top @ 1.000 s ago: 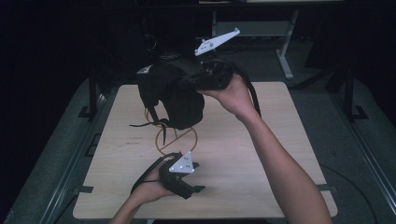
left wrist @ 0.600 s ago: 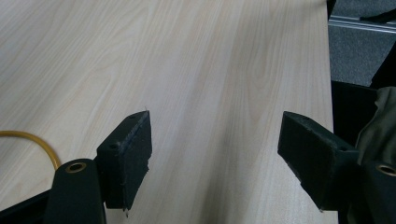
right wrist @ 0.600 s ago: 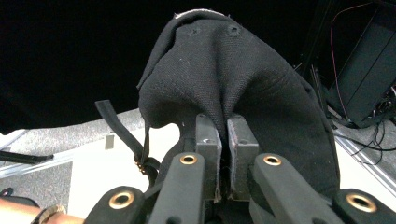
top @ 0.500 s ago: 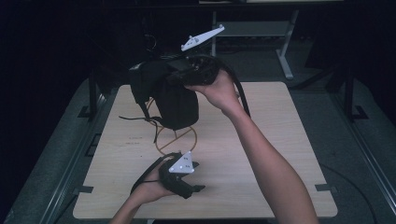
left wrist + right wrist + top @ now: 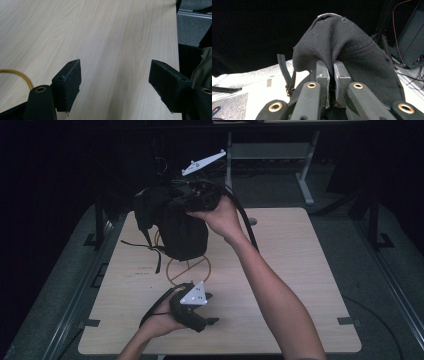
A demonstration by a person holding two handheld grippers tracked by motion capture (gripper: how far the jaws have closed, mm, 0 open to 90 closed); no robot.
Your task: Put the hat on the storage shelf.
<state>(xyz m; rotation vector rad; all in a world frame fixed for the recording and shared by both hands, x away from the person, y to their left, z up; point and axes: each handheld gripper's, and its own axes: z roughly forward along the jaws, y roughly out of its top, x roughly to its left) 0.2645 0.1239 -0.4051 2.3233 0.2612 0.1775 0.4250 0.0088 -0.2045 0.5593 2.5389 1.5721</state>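
Right tongs [image 5: 331, 82], clamped on black bag [image 5: 180, 227], moved leftward; left tongs [image 5: 115, 82] apart over bare table [image 5: 300, 270]

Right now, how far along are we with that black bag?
Done: the right tongs are shut on the black bag, pinching its fabric and holding it above the far left part of the table, straps dangling. In hand: moving the bag. Left: the left tongs stand open and empty, low over the near table beside a yellow loop. They have likely yet to join in; where the bag goes I can't tell.
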